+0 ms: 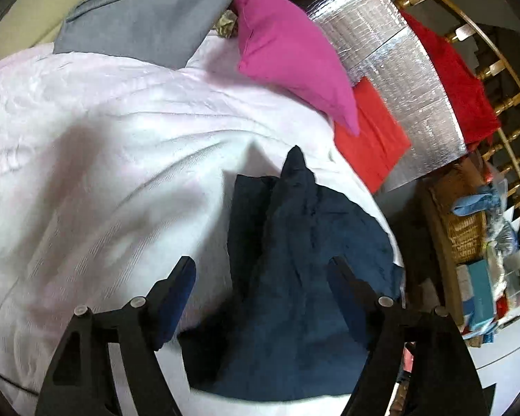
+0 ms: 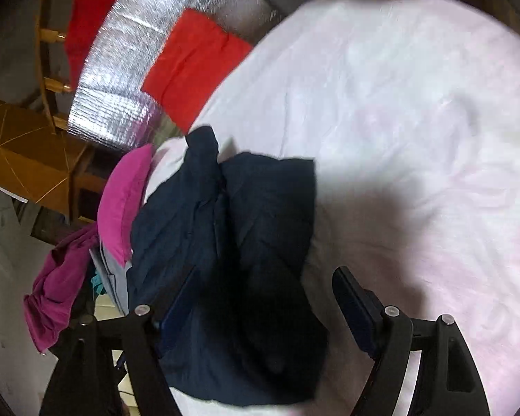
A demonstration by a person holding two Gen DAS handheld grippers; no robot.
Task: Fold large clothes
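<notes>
A dark navy garment (image 1: pixel 305 277) lies crumpled in a narrow heap on the pale pink-white bed cover (image 1: pixel 104 159). My left gripper (image 1: pixel 261 270) hangs above the near end of the heap, open, with its pads clear of the cloth. In the right wrist view the same navy garment (image 2: pixel 232 249) stretches from the near edge toward the bed's corner. My right gripper (image 2: pixel 267 284) is open above it, the left finger (image 2: pixel 176 298) over the cloth and the right finger (image 2: pixel 353 301) over the cover. Nothing is gripped.
A magenta pillow (image 1: pixel 287 55) and a folded grey garment (image 1: pixel 145 14) lie at the far side of the bed. A red folded cloth (image 1: pixel 371 138) rests on a silver foil mat (image 1: pixel 398 62). A wooden railing (image 1: pixel 502 104) and a cluttered basket (image 1: pixel 468 235) stand beyond. A purple garment (image 2: pixel 59 287) hangs off the bed's edge.
</notes>
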